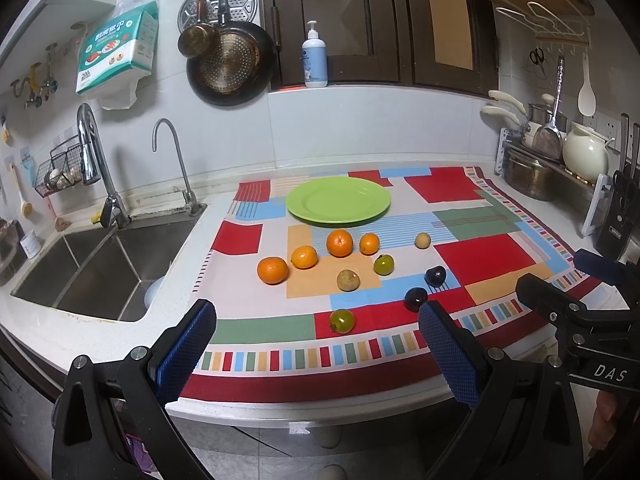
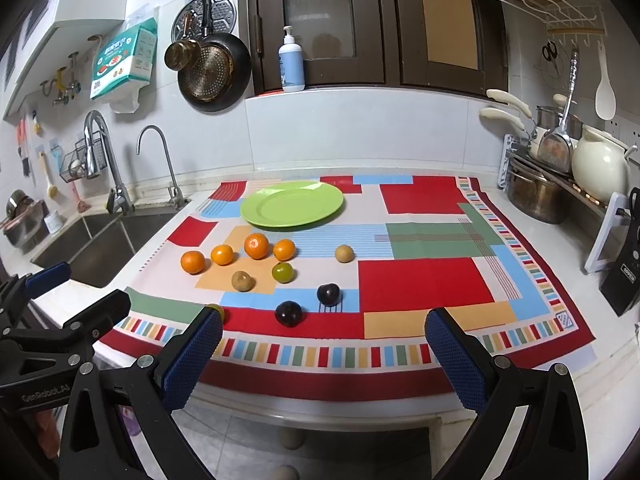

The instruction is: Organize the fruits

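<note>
Left wrist view: the left gripper point(image 1: 318, 328) hangs spread wide and empty above the counter's near edge; on the patterned cloth point(image 1: 480, 256) four oranges point(image 1: 339, 243), brown, green and dark fruits lie loose before the empty green plate point(image 1: 338, 200). Right wrist view: the right gripper point(image 2: 324, 336) is likewise spread and empty, two dark plums point(image 2: 288, 313) nearest it

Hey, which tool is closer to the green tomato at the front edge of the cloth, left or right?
Left. The green tomato lies just ahead between the open fingers of the left tool. For the right tool, the tomato sits off to its left, half hidden behind its left finger.
</note>
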### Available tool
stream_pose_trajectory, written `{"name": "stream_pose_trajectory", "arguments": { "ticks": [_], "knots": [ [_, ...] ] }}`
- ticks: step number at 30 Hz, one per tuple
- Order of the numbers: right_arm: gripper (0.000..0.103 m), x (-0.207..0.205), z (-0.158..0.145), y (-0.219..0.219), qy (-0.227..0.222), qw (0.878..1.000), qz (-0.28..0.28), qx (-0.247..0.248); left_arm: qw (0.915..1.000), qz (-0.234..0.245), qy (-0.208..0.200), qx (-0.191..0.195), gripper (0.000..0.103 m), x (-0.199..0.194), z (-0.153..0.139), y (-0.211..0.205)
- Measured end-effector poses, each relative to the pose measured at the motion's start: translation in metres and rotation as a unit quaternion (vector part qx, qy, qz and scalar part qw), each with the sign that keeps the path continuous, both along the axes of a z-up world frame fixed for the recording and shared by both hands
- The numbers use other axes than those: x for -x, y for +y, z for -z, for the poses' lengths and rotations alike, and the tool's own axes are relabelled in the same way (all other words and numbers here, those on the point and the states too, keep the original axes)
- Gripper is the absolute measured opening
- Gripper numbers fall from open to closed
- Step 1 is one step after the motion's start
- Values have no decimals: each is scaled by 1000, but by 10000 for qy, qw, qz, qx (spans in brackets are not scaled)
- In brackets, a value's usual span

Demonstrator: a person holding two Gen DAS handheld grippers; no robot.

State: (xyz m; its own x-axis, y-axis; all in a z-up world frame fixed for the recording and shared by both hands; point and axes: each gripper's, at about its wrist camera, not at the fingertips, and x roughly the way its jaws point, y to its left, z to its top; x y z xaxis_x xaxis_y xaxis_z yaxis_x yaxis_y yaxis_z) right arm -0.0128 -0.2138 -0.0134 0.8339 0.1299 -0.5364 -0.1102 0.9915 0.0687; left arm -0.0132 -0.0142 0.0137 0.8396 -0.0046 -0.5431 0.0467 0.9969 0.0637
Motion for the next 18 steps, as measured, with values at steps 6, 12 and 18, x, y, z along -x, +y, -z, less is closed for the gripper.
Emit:
{"name": "stream_pose_trajectory", "arguments": {
  "ticks": [6,12,18],
  "knots": [
    [102,-2,1,-1,22,10000,43,18,10000,12,19,0,103,-1,0,-1],
    [102,-6,3,1,88,10000,26,24,10000,46,83,0,103,-7,3,-1],
    [102,-13,7,6,203,9998,0,70,9998,82,197,2,103,-16,15,3]
  ]
}}
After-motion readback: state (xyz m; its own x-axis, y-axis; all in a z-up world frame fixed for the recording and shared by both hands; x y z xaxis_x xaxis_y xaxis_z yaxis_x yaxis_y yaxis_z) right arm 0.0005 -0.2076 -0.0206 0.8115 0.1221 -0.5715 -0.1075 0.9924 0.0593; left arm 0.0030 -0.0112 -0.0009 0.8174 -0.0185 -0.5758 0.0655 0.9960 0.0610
